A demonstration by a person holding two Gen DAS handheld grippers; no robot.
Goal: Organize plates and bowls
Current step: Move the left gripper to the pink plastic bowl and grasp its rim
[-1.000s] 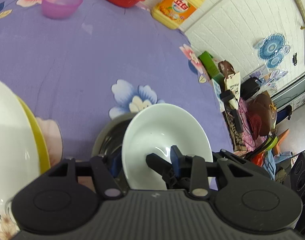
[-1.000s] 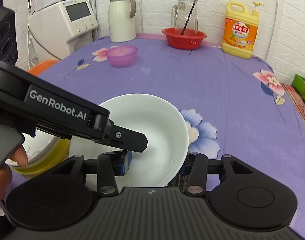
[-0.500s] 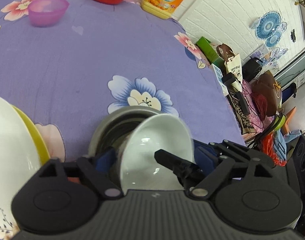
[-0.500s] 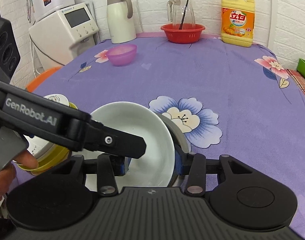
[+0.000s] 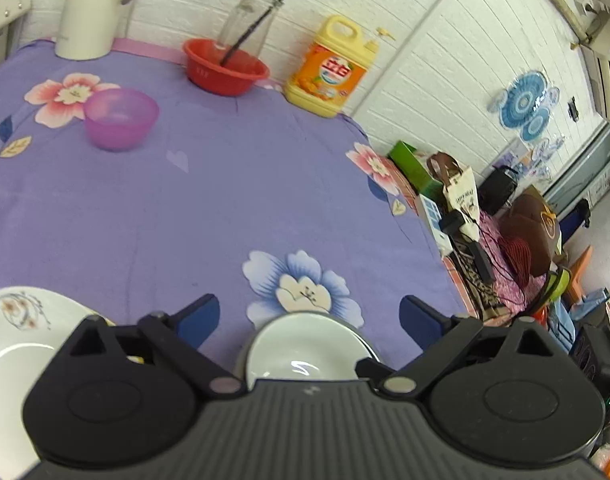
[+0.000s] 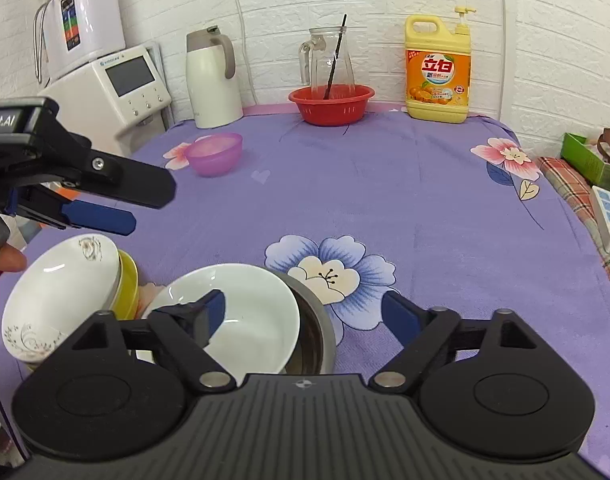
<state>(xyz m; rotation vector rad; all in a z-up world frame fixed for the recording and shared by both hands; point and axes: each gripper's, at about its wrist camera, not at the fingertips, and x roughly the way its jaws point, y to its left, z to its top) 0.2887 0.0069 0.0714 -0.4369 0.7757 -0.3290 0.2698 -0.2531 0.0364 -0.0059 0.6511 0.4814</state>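
A plain white bowl [image 6: 249, 316] rests tilted inside a steel bowl [image 6: 319, 332] at the near table edge; it also shows in the left wrist view [image 5: 305, 354]. My right gripper [image 6: 303, 314] is open above them, holding nothing. My left gripper [image 5: 309, 316] is open and empty, raised above the bowls; in the right wrist view its fingers [image 6: 105, 216] hang at the left. A flower-patterned white bowl [image 6: 57, 292] sits in a yellow bowl [image 6: 129, 284] at the left. A purple bowl [image 6: 215, 154] stands farther back.
A red basket [image 6: 331, 104] with a glass jug [image 6: 327, 60], a yellow detergent bottle [image 6: 437, 72] and a white thermos [image 6: 211, 80] line the back wall. A water dispenser [image 6: 105, 80] stands at the left. The table edge drops off at the right beside clutter [image 5: 485, 232].
Both grippers have opened and let go of the white bowl, which now lies in the steel bowl. Both have lifted and pulled back from it.
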